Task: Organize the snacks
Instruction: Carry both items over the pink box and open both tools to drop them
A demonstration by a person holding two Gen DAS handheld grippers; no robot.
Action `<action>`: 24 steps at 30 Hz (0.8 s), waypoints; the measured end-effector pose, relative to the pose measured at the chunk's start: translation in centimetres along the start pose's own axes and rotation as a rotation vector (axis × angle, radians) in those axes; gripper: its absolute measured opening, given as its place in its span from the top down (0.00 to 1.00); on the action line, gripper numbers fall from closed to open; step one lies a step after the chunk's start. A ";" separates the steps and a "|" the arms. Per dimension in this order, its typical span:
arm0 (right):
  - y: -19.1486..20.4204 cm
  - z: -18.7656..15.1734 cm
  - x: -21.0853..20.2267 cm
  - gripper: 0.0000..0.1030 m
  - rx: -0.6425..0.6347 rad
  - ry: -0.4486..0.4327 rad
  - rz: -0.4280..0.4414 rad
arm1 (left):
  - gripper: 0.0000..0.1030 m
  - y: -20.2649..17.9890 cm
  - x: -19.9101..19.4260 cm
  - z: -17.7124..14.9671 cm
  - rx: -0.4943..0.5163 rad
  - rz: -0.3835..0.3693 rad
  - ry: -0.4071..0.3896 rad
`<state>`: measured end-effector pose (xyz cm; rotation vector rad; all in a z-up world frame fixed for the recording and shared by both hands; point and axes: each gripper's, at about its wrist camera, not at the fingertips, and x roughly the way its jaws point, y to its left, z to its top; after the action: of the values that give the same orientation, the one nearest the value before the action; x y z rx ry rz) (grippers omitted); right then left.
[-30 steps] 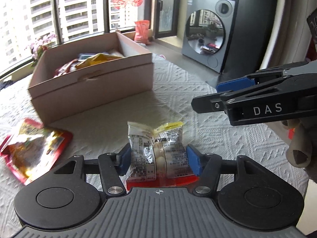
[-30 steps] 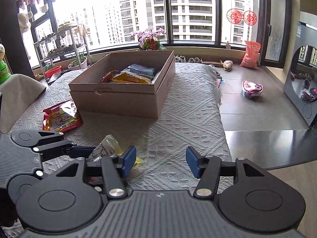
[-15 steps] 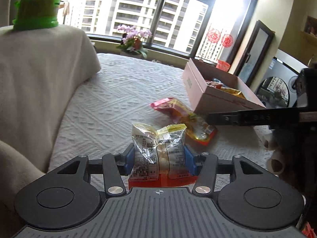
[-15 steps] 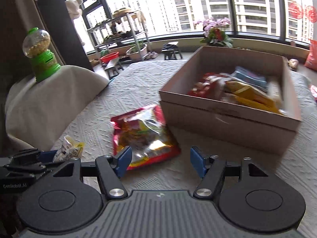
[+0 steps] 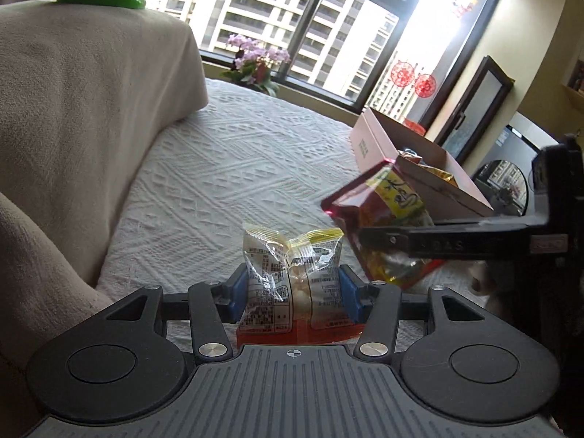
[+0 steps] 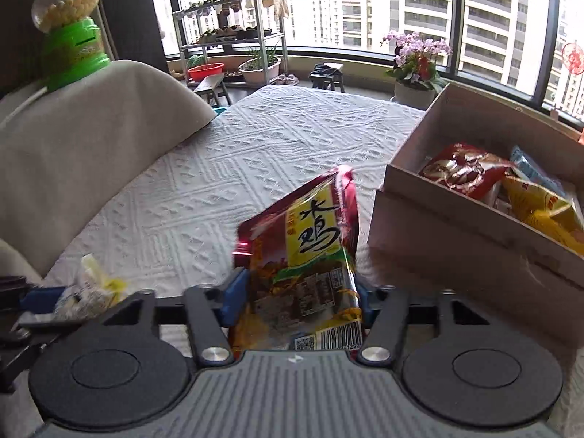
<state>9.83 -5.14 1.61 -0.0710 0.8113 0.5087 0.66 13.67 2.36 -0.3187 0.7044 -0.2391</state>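
Note:
My left gripper (image 5: pixel 292 294) is shut on a small clear snack packet (image 5: pixel 292 277) with yellow and red trim, held above the white tablecloth. My right gripper (image 6: pixel 295 301) is shut on a red and yellow snack bag (image 6: pixel 306 255) with black characters, lifted off the table. That bag (image 5: pixel 387 219) and the right gripper's finger (image 5: pixel 438 242) also show in the left wrist view. The cardboard box (image 6: pixel 456 241) stands to the right and holds several snack bags (image 6: pixel 471 175). The left gripper with its packet (image 6: pixel 87 292) shows at the lower left of the right wrist view.
A beige covered chair back (image 6: pixel 73 138) stands at the left with a green candy dispenser (image 6: pixel 69 25) on top. The white tablecloth (image 6: pixel 255 146) stretches toward a flower pot (image 6: pixel 416 62) and the windows. A shelf rack (image 6: pixel 233 29) stands beyond the table.
My right gripper has closed on the red and yellow bag and lifted it off the table. My left gripper has kept its packet and swung left, away from the box.

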 end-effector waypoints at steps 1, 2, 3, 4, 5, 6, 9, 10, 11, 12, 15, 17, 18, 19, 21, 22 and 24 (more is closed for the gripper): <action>-0.2 -0.5 -0.9 0.69 0.011 0.012 0.028 | 0.45 -0.3 0.2 0.0 0.004 -0.010 0.004; -0.3 -1.2 -1.9 0.74 0.017 0.018 0.040 | 0.45 -0.5 0.3 -0.1 0.009 -0.016 0.007; -0.5 -2.1 -3.1 0.74 0.019 0.016 0.039 | 0.45 -1.0 0.3 -0.1 0.015 -0.024 0.012; -0.7 -2.9 -4.2 0.75 0.017 0.013 0.032 | 0.45 -1.4 0.5 -0.2 0.024 -0.036 0.018; -0.9 -3.8 -5.2 0.74 0.018 0.010 0.027 | 0.45 -1.7 0.6 -0.2 0.030 -0.044 0.023; -1.2 -4.7 -6.3 0.74 0.019 0.007 0.027 | 0.45 -2.1 0.8 -0.3 0.037 -0.054 0.030; -2.2 -7.2 -9.0 0.48 0.004 -0.003 -0.022 | 0.45 -3.5 1.4 -0.7 0.064 -0.084 0.054; -2.6 -7.9 -9.7 0.41 -0.002 -0.011 -0.067 | 0.45 -3.9 1.7 -0.8 0.074 -0.091 0.061; -3.0 -8.5 -10.2 0.38 -0.007 -0.016 -0.107 | 0.45 -4.4 1.8 -0.9 0.083 -0.097 0.066; -3.5 -9.1 -10.8 0.37 -0.005 -0.027 -0.138 | 0.45 -4.8 1.9 -1.0 0.092 -0.101 0.071; -5.1 -10.1 -12.1 0.37 0.041 -0.057 -0.151 | 0.45 -5.6 2.3 -1.2 0.111 -0.098 0.082; -5.4 -10.2 -12.3 0.35 0.064 -0.067 -0.135 | 0.45 -5.8 2.4 -1.2 0.117 -0.093 0.085; -5.3 -10.1 -12.2 0.35 0.074 -0.070 -0.130 | 0.45 -5.8 2.5 -1.3 0.117 -0.091 0.087; -5.3 -10.1 -11.9 0.35 0.089 -0.072 -0.124 | 0.45 -5.9 2.5 -1.3 0.117 -0.088 0.087; -5.1 -9.6 -11.3 0.35 0.121 -0.077 -0.111 | 0.45 -5.9 2.6 -1.4 0.115 -0.080 0.089; -4.7 -9.2 -10.8 0.35 0.143 -0.089 -0.106 | 0.45 -5.8 2.7 -1.2 0.112 -0.075 0.091; -4.3 -8.5 -10.1 0.34 0.175 -0.113 -0.101 | 0.45 -5.8 2.8 -1.3 0.112 -0.067 0.095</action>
<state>0.27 -15.15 2.37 0.0772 0.7345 0.3419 1.22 7.15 1.88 -0.2255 0.7718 -0.3577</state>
